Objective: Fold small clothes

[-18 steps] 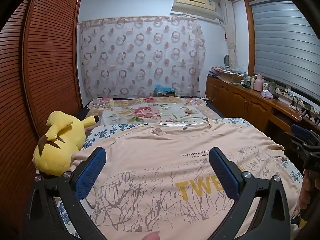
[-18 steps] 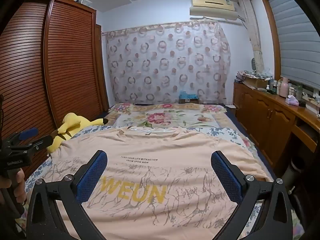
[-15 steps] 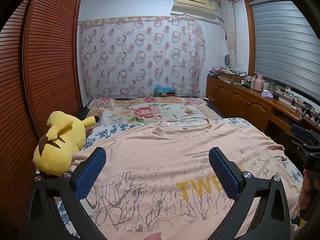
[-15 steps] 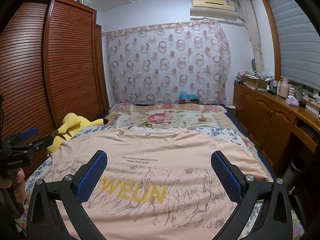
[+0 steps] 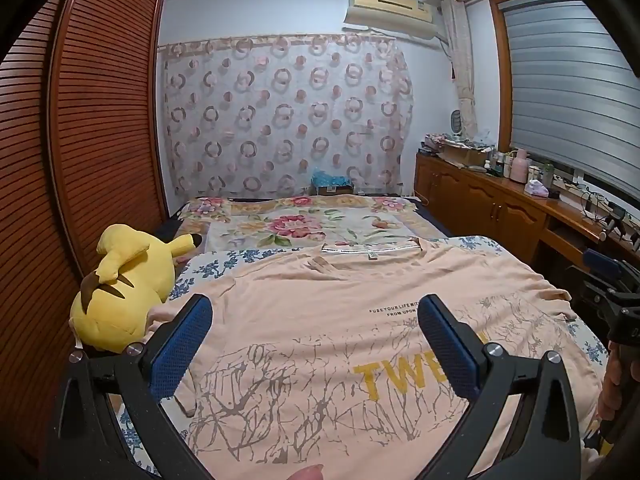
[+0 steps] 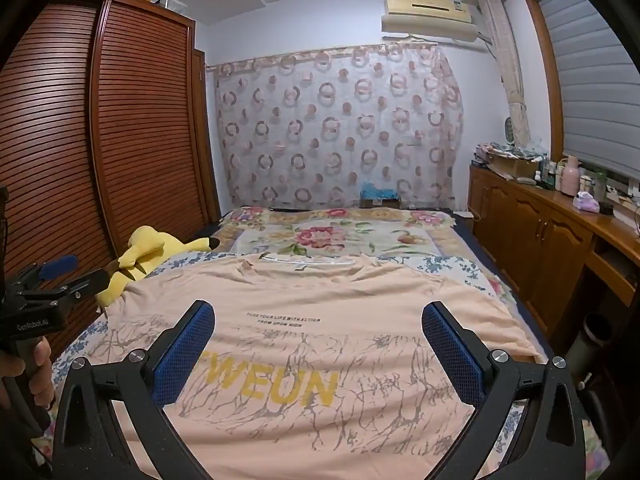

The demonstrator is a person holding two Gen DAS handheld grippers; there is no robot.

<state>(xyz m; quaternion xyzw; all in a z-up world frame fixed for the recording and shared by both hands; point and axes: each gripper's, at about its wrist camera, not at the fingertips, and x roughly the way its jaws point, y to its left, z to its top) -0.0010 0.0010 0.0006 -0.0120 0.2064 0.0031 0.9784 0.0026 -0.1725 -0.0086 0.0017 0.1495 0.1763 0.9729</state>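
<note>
Left wrist view: your left gripper (image 5: 316,316) hangs above the peach T-shirt (image 5: 320,300) w/ jaws spread wide, nothing btwn the blue pads (image 5: 180,348); no cloth touched; the shirt lies flat, print side up, on the bed (image 5: 224,258), collar at 12 o'clock, hem toward you at 6; yellow lettering sits at approx 4 o'clock under your right-hand finger; yellow plush toy (image 5: 120,280) lies at 9 o'clock just beside the shirt's sleeve, against the wardrobe (image 5: 80,140); floral quilt (image 5: 304,226) beyond the collar at 12; curtain (image 5: 284,120) behind it; AC unit (image 5: 390,10) at 1 o'clock; wooden cabinet (image 5: 492,208) at 3; your other tool shows at the 3 o'clock edge

Right wrist view: your right gripper (image 6: 318,316) is likewise wide open & empty, over the shirt's lower half; the T-shirt (image 6: 320,292) fills the frame centre, lettering btwn the pads; plush toy (image 6: 156,252) at 10 o'clock; left gripper (image 6: 76,272) at 9, held in your left hand (image 6: 24,372), also clear of the fabric
</note>
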